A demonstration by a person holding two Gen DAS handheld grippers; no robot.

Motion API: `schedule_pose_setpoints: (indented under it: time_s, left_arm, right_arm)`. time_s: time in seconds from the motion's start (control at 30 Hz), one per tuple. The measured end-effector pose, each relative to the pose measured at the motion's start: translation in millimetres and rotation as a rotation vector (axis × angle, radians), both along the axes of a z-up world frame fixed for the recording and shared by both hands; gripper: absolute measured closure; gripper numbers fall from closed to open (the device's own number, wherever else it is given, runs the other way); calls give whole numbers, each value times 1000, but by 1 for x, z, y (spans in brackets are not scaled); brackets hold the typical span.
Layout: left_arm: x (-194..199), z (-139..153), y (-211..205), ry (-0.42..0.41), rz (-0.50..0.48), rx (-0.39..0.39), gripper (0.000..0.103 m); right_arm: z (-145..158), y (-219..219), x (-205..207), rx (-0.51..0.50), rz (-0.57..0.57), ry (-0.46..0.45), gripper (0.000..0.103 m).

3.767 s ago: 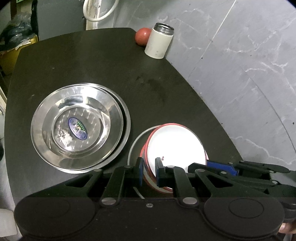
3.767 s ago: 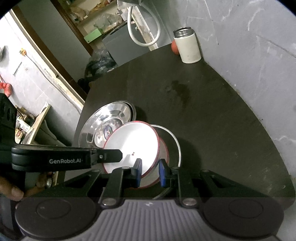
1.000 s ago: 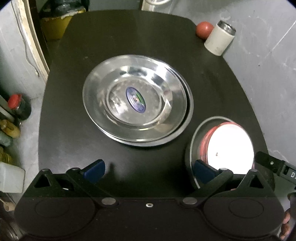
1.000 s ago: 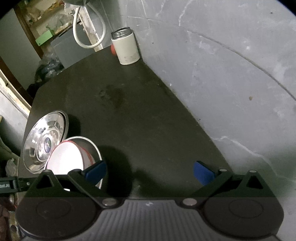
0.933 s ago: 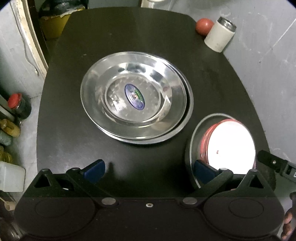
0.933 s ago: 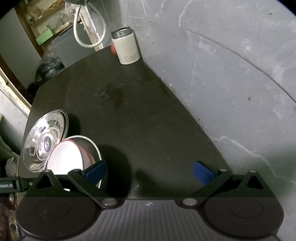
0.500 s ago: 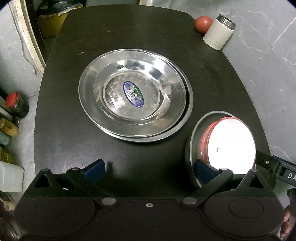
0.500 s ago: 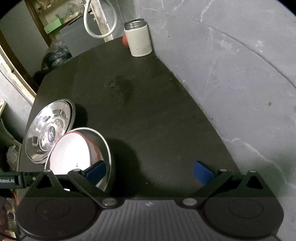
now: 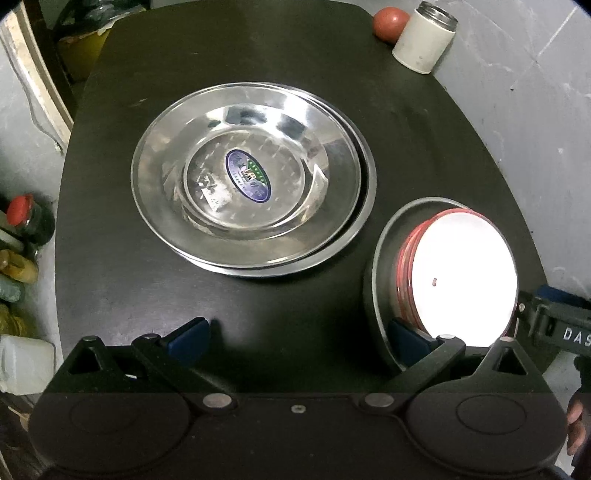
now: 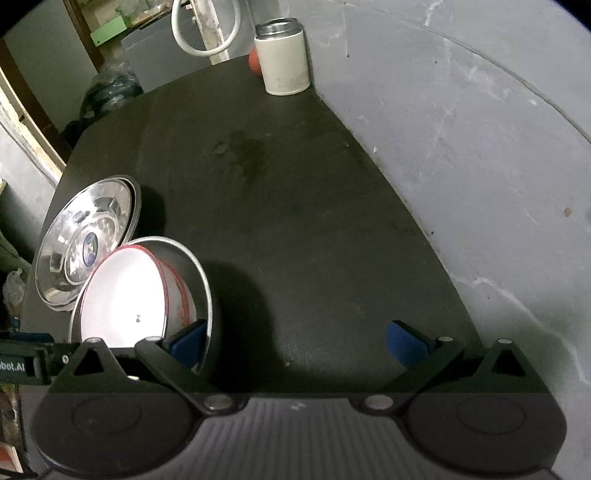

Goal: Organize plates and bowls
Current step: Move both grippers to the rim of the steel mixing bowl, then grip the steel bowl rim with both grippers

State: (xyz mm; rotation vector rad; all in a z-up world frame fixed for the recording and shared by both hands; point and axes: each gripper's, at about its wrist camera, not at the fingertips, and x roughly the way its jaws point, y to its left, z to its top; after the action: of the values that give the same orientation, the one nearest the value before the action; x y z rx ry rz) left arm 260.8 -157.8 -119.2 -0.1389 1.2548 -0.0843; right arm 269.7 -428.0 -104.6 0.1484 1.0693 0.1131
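Resting on one dark table [image 9: 110,280]: two nested steel plates [image 9: 251,177], mouths up; red-rimmed white bowls [image 9: 461,277], count unclear, are stacked in one steel bowl [image 9: 373,280]. Left gripper [image 9: 295,336] and right gripper [image 10: 295,339] are spread wide, empty.

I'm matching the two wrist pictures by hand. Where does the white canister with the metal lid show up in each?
Left wrist: the white canister stands at the top right, on the table's far corner.
Right wrist: the white canister stands at top centre, against the wall.
Shared landmark: the red ball beside it.
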Motion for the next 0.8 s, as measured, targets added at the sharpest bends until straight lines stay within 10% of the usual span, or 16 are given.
schedule_pose_setpoints:
  time_s: [0.43, 0.8]
  left_arm:
    - [0, 0, 1, -6, 6, -35, 10]
    - [0, 2, 4, -21, -5, -107, 30]
  right_arm:
    - [-3, -5, 1, 41, 24, 6, 5]
    - [0, -5, -6, 126, 71, -17, 32]
